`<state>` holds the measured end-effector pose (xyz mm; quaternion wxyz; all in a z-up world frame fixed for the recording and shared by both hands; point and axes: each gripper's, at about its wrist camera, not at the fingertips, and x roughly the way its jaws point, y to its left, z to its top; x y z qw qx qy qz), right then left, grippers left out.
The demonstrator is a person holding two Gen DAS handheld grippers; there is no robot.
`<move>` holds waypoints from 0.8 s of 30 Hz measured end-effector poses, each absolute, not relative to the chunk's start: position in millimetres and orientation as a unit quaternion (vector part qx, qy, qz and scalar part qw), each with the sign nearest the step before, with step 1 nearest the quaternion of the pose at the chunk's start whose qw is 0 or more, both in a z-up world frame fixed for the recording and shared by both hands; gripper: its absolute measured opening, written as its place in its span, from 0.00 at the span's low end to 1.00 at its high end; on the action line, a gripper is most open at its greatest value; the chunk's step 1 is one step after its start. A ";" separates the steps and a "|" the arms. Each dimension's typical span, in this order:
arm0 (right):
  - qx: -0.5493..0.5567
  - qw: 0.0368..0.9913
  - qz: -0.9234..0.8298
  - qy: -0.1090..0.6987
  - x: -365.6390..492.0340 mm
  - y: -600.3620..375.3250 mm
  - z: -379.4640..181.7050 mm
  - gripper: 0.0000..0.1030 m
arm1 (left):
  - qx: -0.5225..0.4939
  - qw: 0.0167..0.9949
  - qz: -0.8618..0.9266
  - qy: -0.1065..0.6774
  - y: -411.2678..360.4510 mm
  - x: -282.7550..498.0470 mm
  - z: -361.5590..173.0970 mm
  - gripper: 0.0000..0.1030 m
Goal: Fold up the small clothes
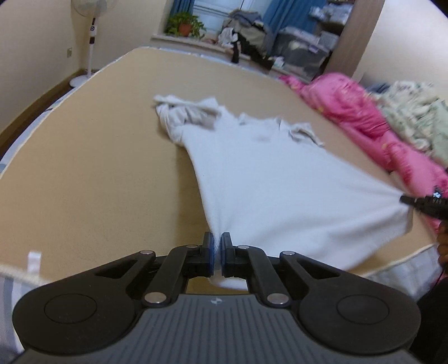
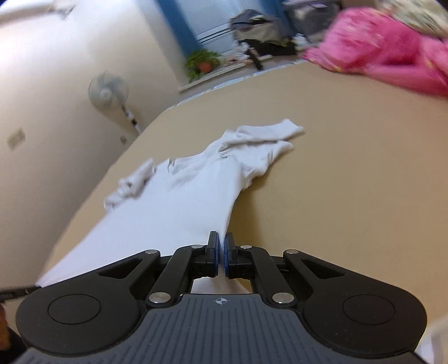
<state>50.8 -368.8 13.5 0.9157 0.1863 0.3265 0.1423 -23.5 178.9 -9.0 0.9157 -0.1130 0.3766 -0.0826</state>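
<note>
A small white T-shirt (image 1: 268, 179) lies stretched on a tan mattress (image 1: 92, 156), its sleeves and collar bunched at the far end. My left gripper (image 1: 217, 246) is shut on the shirt's near hem corner. At the right edge of the left wrist view, the right gripper (image 1: 406, 199) pinches the other hem corner, and the hem is pulled taut between them. In the right wrist view the same T-shirt (image 2: 179, 201) runs away to the left, and my right gripper (image 2: 221, 243) is shut on its hem. The left gripper (image 2: 30, 287) tip shows at the left edge there.
A pink quilt (image 1: 364, 112) and patterned bedding (image 1: 414, 112) lie along the bed's right side. A standing fan (image 1: 91, 36) is by the left wall. A potted plant (image 1: 184, 25) and piled clothes (image 1: 246, 30) sit on the sill behind the bed. The mattress edge (image 1: 392, 263) runs close below.
</note>
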 end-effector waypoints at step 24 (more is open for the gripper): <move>0.083 0.914 0.075 0.390 86.6 -333.5 -16.0 0.42 | 0.042 0.890 -0.187 0.414 76.0 67.5 -13.0 0.43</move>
